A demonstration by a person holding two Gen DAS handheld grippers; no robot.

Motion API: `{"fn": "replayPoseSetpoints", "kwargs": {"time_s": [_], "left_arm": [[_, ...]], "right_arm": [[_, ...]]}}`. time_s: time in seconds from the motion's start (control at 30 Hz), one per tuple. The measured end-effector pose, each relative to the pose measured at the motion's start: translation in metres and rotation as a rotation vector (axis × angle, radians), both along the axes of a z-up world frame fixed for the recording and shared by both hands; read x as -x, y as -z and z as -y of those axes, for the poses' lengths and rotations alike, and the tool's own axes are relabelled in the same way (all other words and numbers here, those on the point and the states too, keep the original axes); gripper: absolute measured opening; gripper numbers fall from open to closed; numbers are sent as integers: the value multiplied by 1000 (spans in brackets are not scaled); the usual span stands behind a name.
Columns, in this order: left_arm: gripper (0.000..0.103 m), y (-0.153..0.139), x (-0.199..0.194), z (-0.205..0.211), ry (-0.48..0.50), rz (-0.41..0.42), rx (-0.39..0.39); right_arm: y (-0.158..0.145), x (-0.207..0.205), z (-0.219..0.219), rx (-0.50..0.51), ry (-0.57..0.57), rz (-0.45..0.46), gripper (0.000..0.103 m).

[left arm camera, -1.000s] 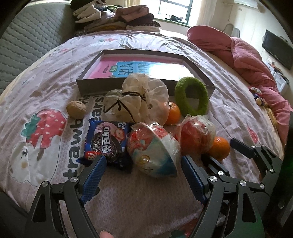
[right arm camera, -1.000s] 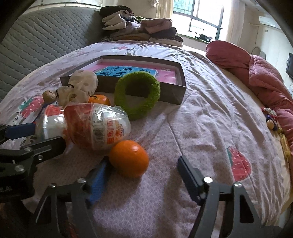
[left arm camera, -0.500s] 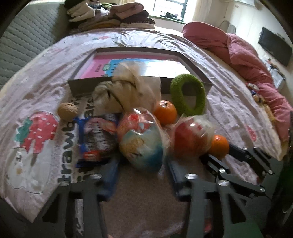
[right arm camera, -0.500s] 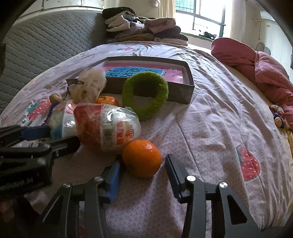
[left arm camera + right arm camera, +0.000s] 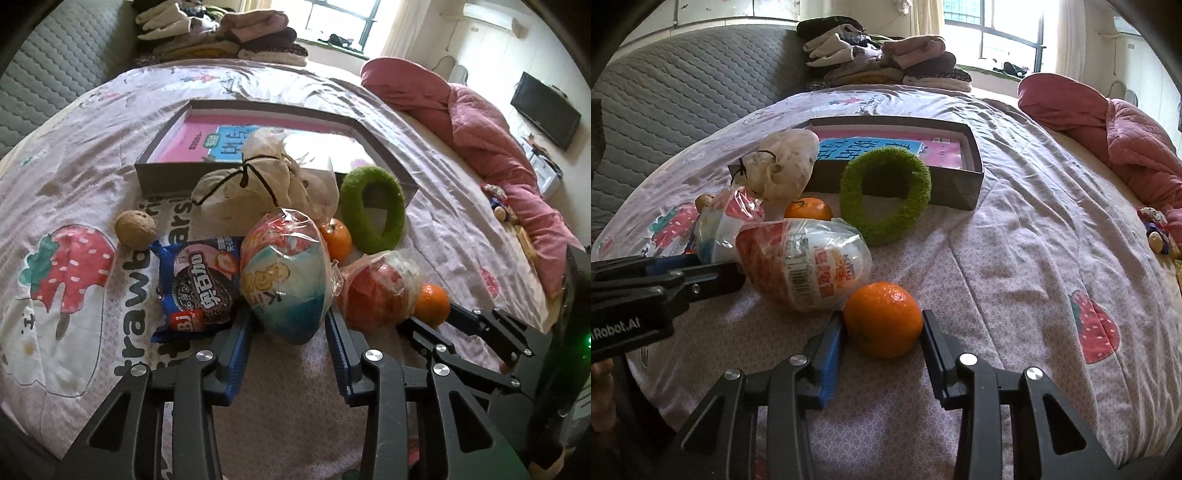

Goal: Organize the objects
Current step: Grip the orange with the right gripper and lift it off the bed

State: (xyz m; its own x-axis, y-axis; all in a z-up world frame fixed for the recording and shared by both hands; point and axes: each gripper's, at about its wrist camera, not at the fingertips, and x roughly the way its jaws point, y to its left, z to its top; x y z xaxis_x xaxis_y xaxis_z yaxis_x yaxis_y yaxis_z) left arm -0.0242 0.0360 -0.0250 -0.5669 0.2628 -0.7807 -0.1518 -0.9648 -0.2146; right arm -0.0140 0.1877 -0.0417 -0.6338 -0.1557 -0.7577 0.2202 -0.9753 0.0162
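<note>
"Robot.AI" on left tool (image 5: 701,275), "strawb" on bedsheet (image 5: 136,325)

In your left wrist view, the box (image 5: 166,177) sits upper centre on the bed (image 5: 110,122), with the tied bag (image 5: 258,184) leaning on its front wall. Right of the bag stands the ring (image 5: 373,210). The walnut (image 5: 135,229) lies at left, the biscuit packet (image 5: 195,288) below it. The wrapped egg (image 5: 284,273) sits centre; a second wrapped egg (image 5: 376,291) and an orange (image 5: 431,304) lie to its right.
</note>
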Motion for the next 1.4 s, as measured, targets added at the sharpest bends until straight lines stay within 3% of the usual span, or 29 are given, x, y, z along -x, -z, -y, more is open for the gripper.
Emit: {"fn": "replayPoseSetpoints", "kwargs": {"time_s": [0.4,1.0,1.4], "left_arm": [[33,-14,-6,4,9,-45,-13],[32,-9,5,10,0,-42,-33],[30,-32,-4,11,19,-98,-53]], "right_arm": [[-13,-6,-3,7,-3,-56,40],[-14,-7,-6,31,1,-57,40],[-28,-11,-7,39,1,-95,40]]}}
